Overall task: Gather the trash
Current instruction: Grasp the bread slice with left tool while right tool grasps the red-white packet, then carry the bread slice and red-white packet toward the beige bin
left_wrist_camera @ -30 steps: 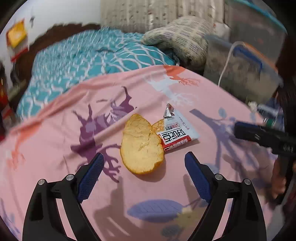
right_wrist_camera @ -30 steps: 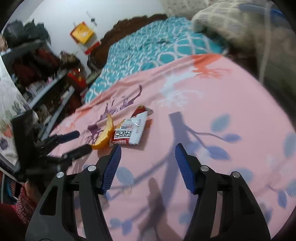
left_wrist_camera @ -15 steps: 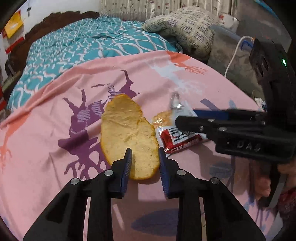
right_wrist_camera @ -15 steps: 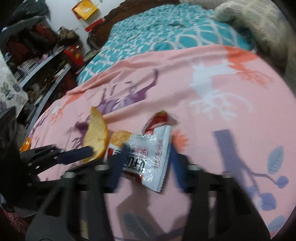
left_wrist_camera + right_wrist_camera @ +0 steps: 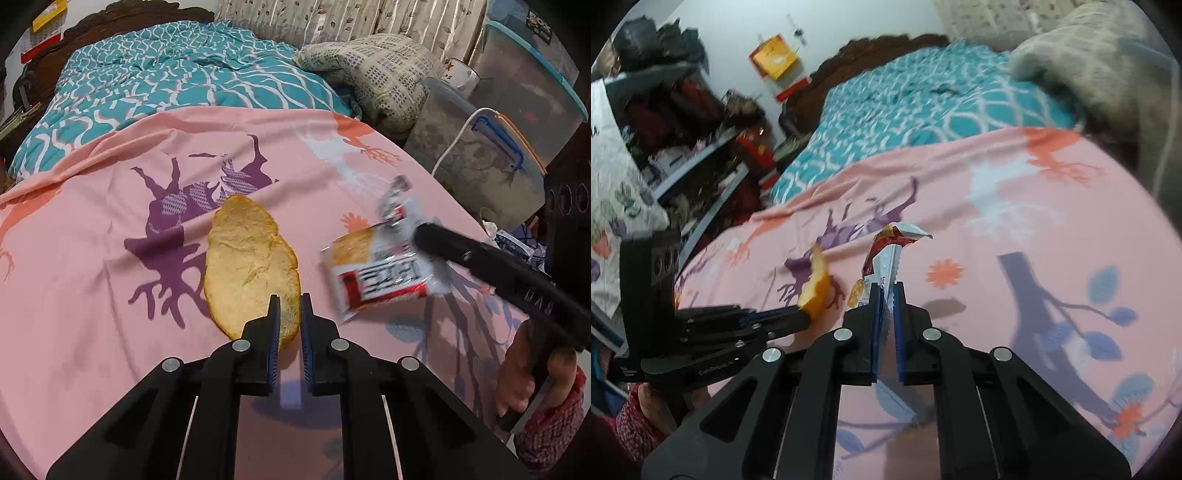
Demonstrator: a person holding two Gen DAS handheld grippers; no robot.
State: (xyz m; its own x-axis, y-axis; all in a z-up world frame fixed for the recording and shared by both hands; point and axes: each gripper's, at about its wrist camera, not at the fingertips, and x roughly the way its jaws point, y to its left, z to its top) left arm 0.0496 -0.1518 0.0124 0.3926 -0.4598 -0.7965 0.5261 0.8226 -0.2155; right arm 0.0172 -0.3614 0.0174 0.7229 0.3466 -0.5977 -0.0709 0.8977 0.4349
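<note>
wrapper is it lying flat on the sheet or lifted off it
Lifted. The wrapper stands on edge between the shut right tongs, its torn top up, and its shadow falls apart from it on the sheet.

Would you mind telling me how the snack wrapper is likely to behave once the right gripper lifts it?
The wrapper looks like thin, glossy, crinkled film, so it will probably weigh almost nothing and flop beyond the pinch. The right gripper holds it at one edge only, so the smooth foil might slip if swung fast. Its torn top already stands bent, which suggests that it keeps creases.
</note>
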